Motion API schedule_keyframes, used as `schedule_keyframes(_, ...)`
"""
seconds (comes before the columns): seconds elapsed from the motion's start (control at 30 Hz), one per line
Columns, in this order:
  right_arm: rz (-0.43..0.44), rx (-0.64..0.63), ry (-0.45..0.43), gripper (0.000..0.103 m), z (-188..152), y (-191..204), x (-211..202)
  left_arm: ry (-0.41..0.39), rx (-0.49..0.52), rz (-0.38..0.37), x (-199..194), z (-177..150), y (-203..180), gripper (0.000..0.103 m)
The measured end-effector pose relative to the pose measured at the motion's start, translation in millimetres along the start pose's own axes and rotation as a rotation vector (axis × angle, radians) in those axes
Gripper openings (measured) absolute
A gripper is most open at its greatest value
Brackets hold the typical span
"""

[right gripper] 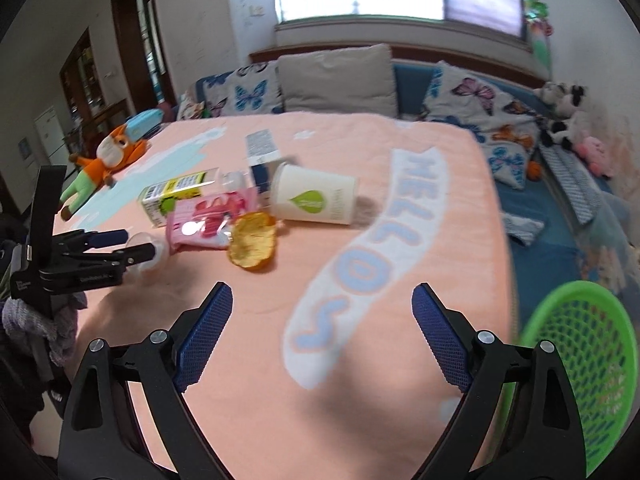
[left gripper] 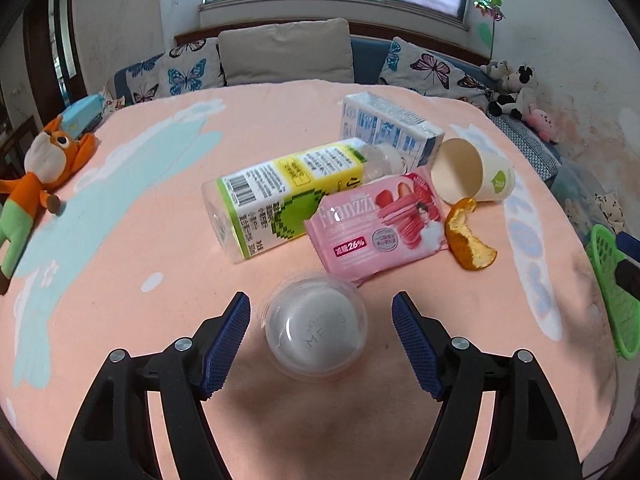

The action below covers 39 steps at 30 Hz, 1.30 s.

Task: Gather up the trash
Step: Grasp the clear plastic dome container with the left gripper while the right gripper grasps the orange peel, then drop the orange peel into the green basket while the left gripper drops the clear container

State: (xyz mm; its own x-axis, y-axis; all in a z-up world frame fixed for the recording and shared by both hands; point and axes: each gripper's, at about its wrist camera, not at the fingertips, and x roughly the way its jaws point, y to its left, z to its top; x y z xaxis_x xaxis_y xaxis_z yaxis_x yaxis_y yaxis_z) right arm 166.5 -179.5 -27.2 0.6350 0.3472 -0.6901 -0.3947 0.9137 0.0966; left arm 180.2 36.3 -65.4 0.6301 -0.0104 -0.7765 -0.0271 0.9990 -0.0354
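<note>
Trash lies on a peach blanket (left gripper: 160,360). My left gripper (left gripper: 321,312) is open, its jaws on either side of a clear plastic cup (left gripper: 314,325) with a white lid; the pads do not touch it. Beyond it lie a pink wafer packet (left gripper: 376,226), an empty bottle (left gripper: 280,196) on its side, a milk carton (left gripper: 390,126), a tipped paper cup (left gripper: 472,172) and an orange peel (left gripper: 468,240). My right gripper (right gripper: 322,312) is open and empty above the blanket, with the peel (right gripper: 252,246) and paper cup (right gripper: 314,200) ahead of it. The left gripper (right gripper: 116,248) also shows at the left of the right wrist view.
A green mesh basket (right gripper: 580,364) stands at the table's right edge, close to my right gripper; it also shows in the left wrist view (left gripper: 612,300). A fox plush (left gripper: 44,168) and a blue tissue box (left gripper: 82,114) lie at the far left. A sofa with cushions (left gripper: 284,52) runs behind.
</note>
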Motion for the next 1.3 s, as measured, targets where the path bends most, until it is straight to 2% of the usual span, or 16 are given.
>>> schedule_keyframes(0.07, 0.032, 0.002, 0.024, 0.086, 2.4, 6.5, 14.0, 0.004, 0.002, -0.003, 4.5, -0.3, 2.6, 0.069)
schedule_keyframes(0.3, 0.105, 0.008, 0.097, 0.076, 8.6, 23.4, 57.2, 0.023, -0.015, -0.044, 14.8, -2.2, 7.8, 0.055)
schedule_keyframes(0.53, 0.142, 0.018, 0.139, 0.07, 13.2, 33.8, 88.3, 0.018, -0.017, -0.062, 16.6, -2.9, 11.6, 0.054)
schedule_keyframes(0.73, 0.151, 0.048, 0.171, 0.06, 14.7, 34.8, 109.2, 0.013, -0.013, -0.069, 15.3, -3.6, 11.6, 0.054)
schedule_keyframes(0.93, 0.121, 0.036, 0.164, 0.057, 15.7, 42.0, 115.5, 0.011, -0.014, -0.074, 14.9, -4.7, 11.7, 0.054)
schedule_keyframes(1.3, 0.057, -0.023, 0.142, 0.037, 15.8, 56.4, 116.7, 0.001, -0.021, -0.089, 10.5, -4.6, 12.0, 0.054)
